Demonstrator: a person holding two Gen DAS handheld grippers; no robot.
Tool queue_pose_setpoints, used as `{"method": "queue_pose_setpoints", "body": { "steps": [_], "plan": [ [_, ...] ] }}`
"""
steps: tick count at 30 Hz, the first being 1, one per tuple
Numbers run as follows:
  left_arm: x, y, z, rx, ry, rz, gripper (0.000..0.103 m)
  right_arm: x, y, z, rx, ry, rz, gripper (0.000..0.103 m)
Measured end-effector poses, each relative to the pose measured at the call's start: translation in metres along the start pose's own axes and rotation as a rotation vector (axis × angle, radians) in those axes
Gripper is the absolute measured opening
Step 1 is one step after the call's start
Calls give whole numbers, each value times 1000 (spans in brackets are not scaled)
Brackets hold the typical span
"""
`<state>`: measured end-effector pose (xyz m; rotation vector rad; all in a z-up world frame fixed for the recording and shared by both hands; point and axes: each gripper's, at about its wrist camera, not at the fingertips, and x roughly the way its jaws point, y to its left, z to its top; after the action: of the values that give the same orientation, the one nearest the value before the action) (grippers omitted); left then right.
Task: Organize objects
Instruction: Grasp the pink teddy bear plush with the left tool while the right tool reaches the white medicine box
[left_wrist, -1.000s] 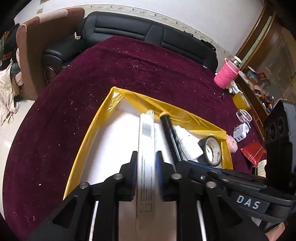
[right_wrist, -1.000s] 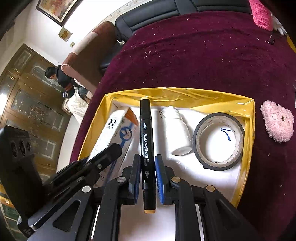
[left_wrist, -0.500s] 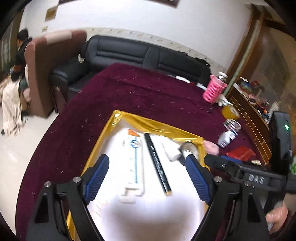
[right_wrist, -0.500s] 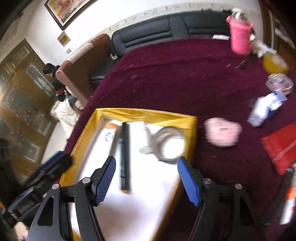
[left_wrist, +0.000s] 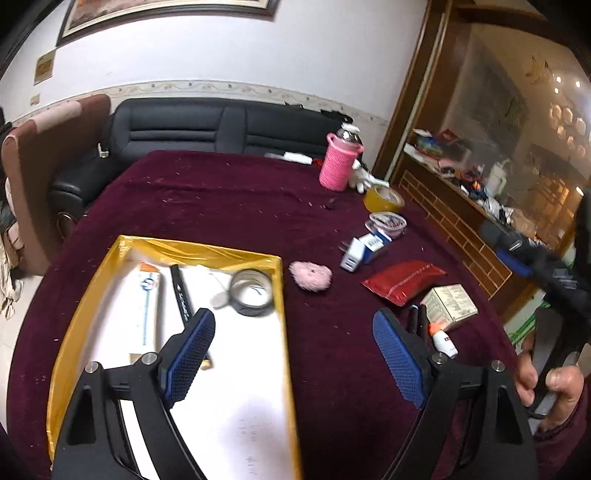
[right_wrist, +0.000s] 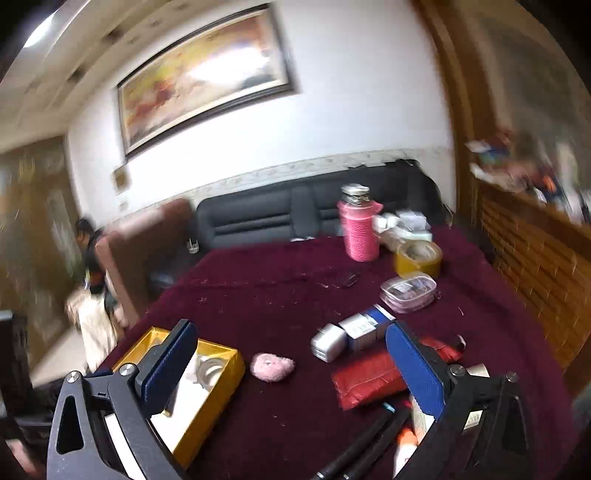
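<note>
- Both grippers have let go since the earlier frame: left gripper (left_wrist: 293, 349) and right gripper (right_wrist: 295, 369) have just been opening, jaws wide, nothing between them.
- White flat toothpaste box (left_wrist: 147, 306) and black marker pen (left_wrist: 181, 291) lie in the yellow-rimmed white tray (left_wrist: 280, 295), lower left of frame.
- Maroon velvet tablecloth (left_wrist: 221, 199); black leather sofa (left_wrist: 192, 125) behind, upper centre.
- Pink fluffy puff (left_wrist: 309, 275) lies just right of the tray.

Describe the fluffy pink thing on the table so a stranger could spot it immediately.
Start at the yellow-rimmed tray on the maroon tablecloth. Just off the tray's right edge, level with the grey tape roll inside it, lies the pink puff. It alone is soft and fuzzy; the red pouch and boxes beyond are smooth and flat-sided.
</note>
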<state>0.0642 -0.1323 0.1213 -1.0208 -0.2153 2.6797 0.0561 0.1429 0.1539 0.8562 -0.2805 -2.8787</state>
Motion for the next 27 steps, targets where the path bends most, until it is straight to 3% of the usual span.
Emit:
{"method": "queue_pose_setpoints", "body": {
  "steps": [1, 2, 5, 10, 14, 20, 24, 27],
  "plan": [
    [5, -6, 0, 11, 12, 11, 87, 11, -15, -3, 41, 61, -39, 103],
    [10, -12, 0, 25, 19, 20, 87, 19, -33, -8, 85, 75, -24, 103],
    [26, -31, 0, 93, 38, 53, 87, 34, -67, -22, 109, 60, -94, 103],
    [72, -58, 10, 216, 114, 110, 87, 52, -105, -34, 155, 34, -90, 103],
    [120, -73, 25, 315, 157, 178, 87, 58, -120, -42, 193, -2, -67, 103],
    [183, -73, 40, 322, 238, 225, 87, 62, -128, -42, 220, -6, -34, 103],
    [212, -76, 39, 405, 271, 270, 87, 61, -130, -43, 226, -5, -23, 103],
    [229, -75, 36, 410, 345, 238, 87, 65, -135, -44, 255, 13, -11, 103]
  ]
}}
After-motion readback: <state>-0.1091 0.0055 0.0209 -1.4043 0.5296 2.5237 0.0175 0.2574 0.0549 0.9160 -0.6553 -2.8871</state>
